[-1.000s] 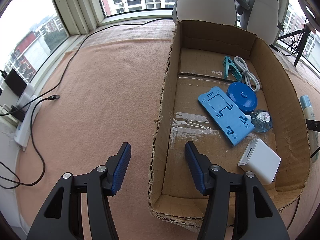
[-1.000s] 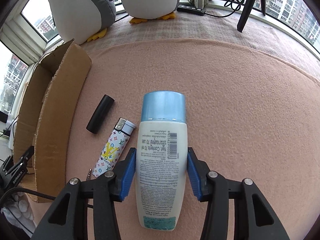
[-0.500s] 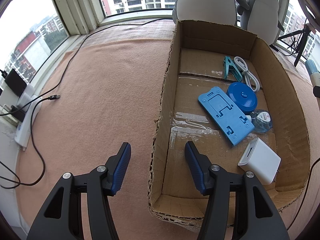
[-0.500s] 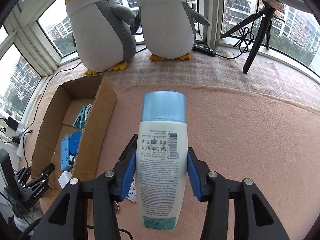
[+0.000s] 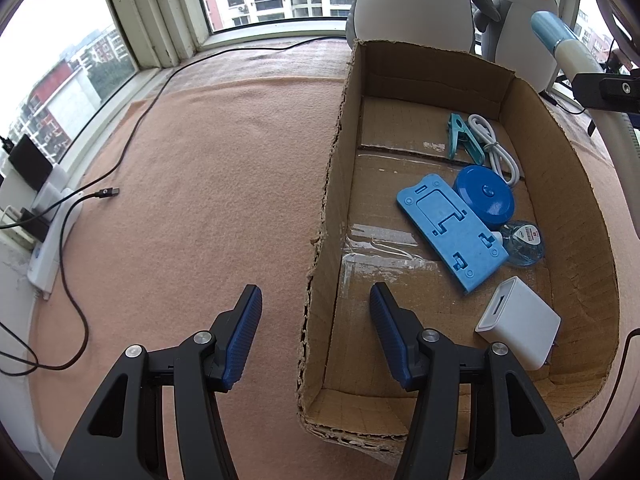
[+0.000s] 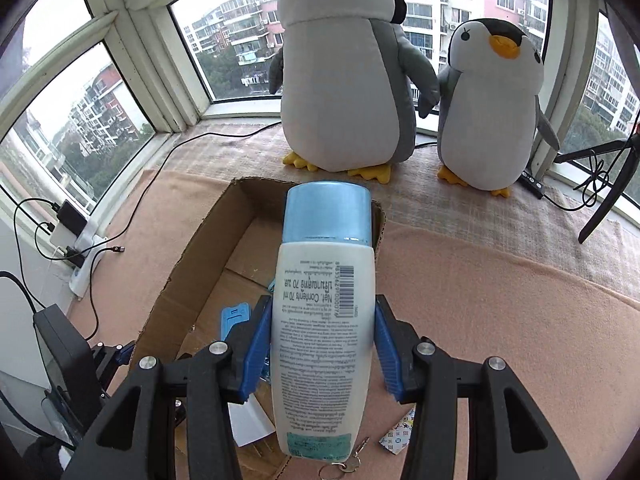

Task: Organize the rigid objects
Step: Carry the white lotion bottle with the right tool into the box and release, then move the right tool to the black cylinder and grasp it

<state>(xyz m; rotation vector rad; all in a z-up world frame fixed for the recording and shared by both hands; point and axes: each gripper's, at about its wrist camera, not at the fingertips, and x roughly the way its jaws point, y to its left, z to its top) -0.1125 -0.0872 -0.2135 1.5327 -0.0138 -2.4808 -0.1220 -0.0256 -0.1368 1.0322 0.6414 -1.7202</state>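
Observation:
My right gripper [image 6: 322, 304] is shut on a white bottle [image 6: 322, 320] with a light blue cap, held up above the right wall of the cardboard box [image 6: 200, 256]. In the left wrist view the bottle [image 5: 560, 36] shows at the top right, over the box [image 5: 560, 184]. My left gripper [image 5: 315, 291] stands open astride the box's left wall, its pads clear of the cardboard. Inside the box lie a blue phone stand [image 5: 448, 228], a blue round case [image 5: 486, 196], a white charger [image 5: 518, 320], a teal clip [image 5: 460, 136] and a white cable [image 5: 492, 144].
Two plush penguins [image 6: 344, 80] stand on the sill behind the box. A black cable [image 5: 108, 192] and a power strip [image 5: 52, 248] lie at the left on the peach blanket. A patterned lighter [image 6: 400, 432] and keys [image 6: 344, 466] lie under the bottle. A tripod [image 6: 608, 196] stands at the right.
The right gripper has lifted the bottle off the blanket and carried it left to above the box's wall; the black tube has left its view. The left gripper has not moved.

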